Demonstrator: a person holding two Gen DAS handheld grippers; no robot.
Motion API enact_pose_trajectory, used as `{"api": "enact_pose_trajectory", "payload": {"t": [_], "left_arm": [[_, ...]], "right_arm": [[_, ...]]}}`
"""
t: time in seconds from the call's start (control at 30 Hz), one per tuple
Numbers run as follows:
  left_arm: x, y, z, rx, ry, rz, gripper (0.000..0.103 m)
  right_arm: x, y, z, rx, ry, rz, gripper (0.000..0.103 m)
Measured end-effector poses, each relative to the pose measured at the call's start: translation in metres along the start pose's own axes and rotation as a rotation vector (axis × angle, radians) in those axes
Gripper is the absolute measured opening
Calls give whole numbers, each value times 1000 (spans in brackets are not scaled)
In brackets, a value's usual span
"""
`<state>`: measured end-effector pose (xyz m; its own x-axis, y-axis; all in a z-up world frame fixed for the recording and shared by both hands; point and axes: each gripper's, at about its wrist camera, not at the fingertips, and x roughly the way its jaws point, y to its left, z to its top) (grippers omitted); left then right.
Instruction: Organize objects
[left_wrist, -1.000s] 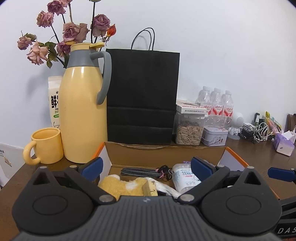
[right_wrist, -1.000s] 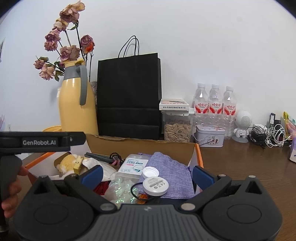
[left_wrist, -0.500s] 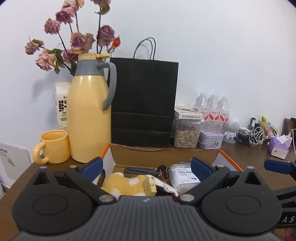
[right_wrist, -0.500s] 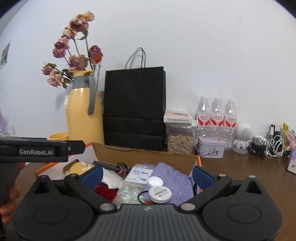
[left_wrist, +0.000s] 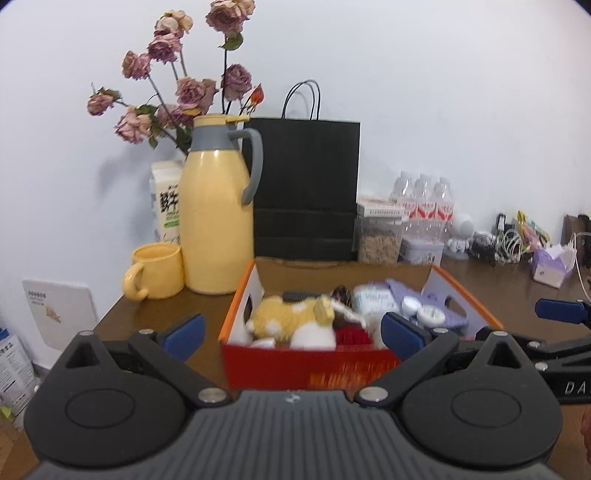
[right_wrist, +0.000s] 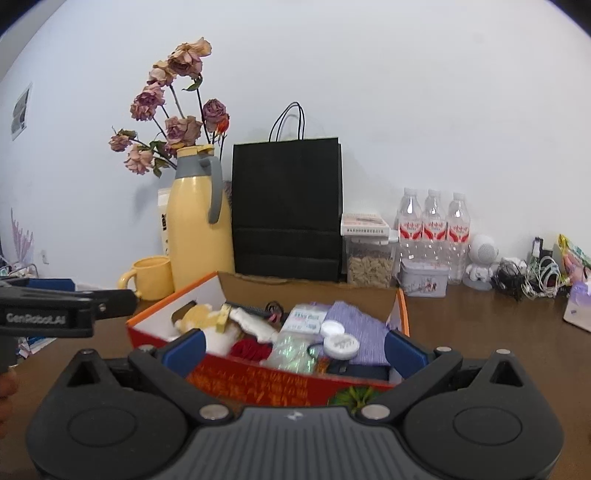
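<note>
Left wrist view. My left tongs (left_wrist: 291, 330) stand released, nothing between the blue pads, held back from the near red wall of the box (left_wrist: 310, 363). The box sits on the worktop (left_wrist: 491, 280), front of centre. Contents on this side: yellow plush toy (left_wrist: 284, 317), red knitted item (left_wrist: 351, 336), a white packet (left_wrist: 373, 297). Behind it, on the worktop: yellow jug (left_wrist: 218, 221) and yellow mug (left_wrist: 157, 271), both close to the box's left corner. Risk, as I judge it: a careless sweep of the left tongs toward the box could clip the mug or jug.

Right wrist view. My right tongs (right_wrist: 293, 350) are likewise released and empty, low before the box's front wall. Contents on this side: purple cloth pouch (right_wrist: 364, 325), two white round lids (right_wrist: 340, 345), a glittery clear bag (right_wrist: 293, 350). Risk: items lie heaped and overlapping; lifting one could drag a neighbour over the rim. A green object (right_wrist: 354, 395) lies outside, against the front wall; I cannot identify it.
</note>
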<state>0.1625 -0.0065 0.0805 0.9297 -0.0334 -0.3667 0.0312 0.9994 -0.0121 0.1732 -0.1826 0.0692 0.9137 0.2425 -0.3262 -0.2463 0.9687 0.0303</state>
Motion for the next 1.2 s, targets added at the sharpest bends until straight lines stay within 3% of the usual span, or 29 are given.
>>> {"api": "enact_pose_trajectory", "payload": {"t": [0.33, 0.63, 1.2], "left_arm": [[-33, 5, -30, 14, 117, 41, 103], [-34, 5, -60, 2, 218, 41, 103], [-38, 5, -66, -8, 226, 39, 103]], "right_arm": [[-27, 10, -26, 21, 117, 9, 103], [-29, 15, -49, 49, 222, 2, 103], [-34, 17, -50, 52, 227, 1, 103]]}}
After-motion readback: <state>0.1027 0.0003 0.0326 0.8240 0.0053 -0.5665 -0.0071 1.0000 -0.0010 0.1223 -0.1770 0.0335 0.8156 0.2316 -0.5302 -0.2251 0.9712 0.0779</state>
